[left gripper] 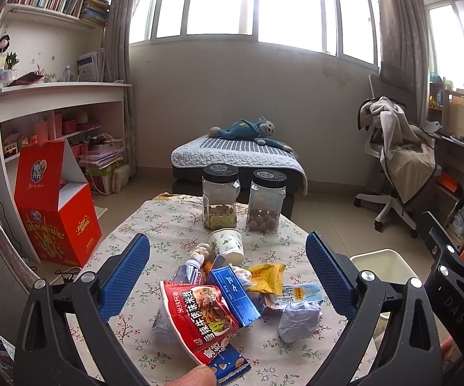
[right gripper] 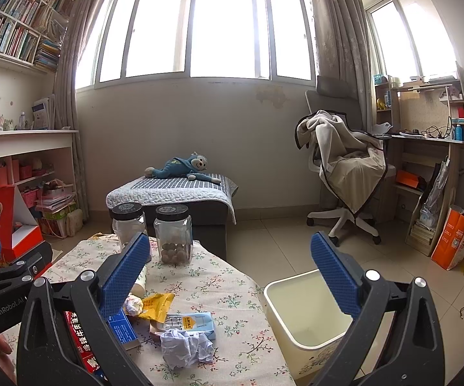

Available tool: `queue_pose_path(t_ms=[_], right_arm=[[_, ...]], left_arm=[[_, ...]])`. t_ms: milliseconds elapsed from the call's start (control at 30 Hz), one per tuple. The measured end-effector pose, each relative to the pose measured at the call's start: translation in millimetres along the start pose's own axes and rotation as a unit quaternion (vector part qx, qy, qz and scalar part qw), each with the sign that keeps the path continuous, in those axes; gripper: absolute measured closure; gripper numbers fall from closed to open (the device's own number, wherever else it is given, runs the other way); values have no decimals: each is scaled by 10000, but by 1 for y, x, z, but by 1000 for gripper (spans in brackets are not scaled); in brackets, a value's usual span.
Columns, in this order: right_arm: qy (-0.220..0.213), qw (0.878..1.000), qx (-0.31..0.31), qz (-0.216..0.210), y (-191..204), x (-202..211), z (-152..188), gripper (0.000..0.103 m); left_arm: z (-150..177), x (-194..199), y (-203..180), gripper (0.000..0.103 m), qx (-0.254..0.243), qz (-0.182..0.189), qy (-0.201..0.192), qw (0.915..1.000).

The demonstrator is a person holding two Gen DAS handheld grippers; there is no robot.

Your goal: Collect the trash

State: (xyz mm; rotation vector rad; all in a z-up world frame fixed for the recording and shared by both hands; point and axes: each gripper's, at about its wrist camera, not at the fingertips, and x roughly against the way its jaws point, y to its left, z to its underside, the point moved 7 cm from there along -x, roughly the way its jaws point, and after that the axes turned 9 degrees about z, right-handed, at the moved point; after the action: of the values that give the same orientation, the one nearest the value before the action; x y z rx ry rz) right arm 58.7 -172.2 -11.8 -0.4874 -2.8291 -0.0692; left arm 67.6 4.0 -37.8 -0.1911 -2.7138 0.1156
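A pile of trash lies on the floral tablecloth (left gripper: 167, 238): a red snack bag (left gripper: 199, 318), a blue box (left gripper: 235, 292), a yellow wrapper (left gripper: 265, 276), a light blue carton (left gripper: 302, 292), a crumpled paper ball (left gripper: 299, 320) and a tipped paper cup (left gripper: 227, 244). My left gripper (left gripper: 228, 280) is open above the pile, holding nothing. My right gripper (right gripper: 232, 276) is open and empty, over the table's right edge. The paper ball (right gripper: 186, 347), carton (right gripper: 193, 321) and yellow wrapper (right gripper: 158, 305) show between its fingers. A cream trash bin (right gripper: 299, 318) stands on the floor right of the table.
Two clear jars with black lids (left gripper: 220, 196) (left gripper: 267, 199) stand at the table's far end. A red box (left gripper: 55, 206) stands on the floor at left. A low ottoman with a blue plush toy (left gripper: 248, 128) is beyond the table. An office chair (right gripper: 347, 167) stands at right.
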Motion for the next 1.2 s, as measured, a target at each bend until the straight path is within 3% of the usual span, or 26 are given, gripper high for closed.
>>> queue_pose_path(t_ms=[367, 500, 567, 700, 833, 900, 967, 1033, 1200], right_arm=[[107, 9998, 140, 2, -2, -4, 11, 7], [355, 9985, 425, 37, -2, -10, 15, 7], [575, 9973, 466, 17, -2, -15, 20, 7], [1133, 9925, 435, -113, -1, -29, 33, 7], [1654, 9846, 513, -253, 3, -47, 37, 7], [1772, 9820, 601, -271, 5, -57, 35, 7], [2052, 9759, 644, -365, 7, -69, 32, 7], [2463, 9649, 719, -564, 12, -81, 35, 7], [2882, 9509, 827, -763, 18, -105, 57, 7]], left_arm=[[2, -2, 0, 8, 150, 36, 15, 9999], [3, -5, 3, 8, 151, 3, 24, 9999], [5, -9, 7, 8, 169, -33, 181, 9997], [18, -30, 23, 8, 399, 16, 909, 9951], [32, -52, 50, 8, 559, 15, 1830, 9815], [41, -65, 64, 8, 597, 4, 2432, 9681], [53, -75, 72, 8, 655, 93, 3083, 9490], [60, -79, 80, 8, 639, 92, 3370, 9393], [80, -78, 105, 8, 903, -347, 3671, 9251]])
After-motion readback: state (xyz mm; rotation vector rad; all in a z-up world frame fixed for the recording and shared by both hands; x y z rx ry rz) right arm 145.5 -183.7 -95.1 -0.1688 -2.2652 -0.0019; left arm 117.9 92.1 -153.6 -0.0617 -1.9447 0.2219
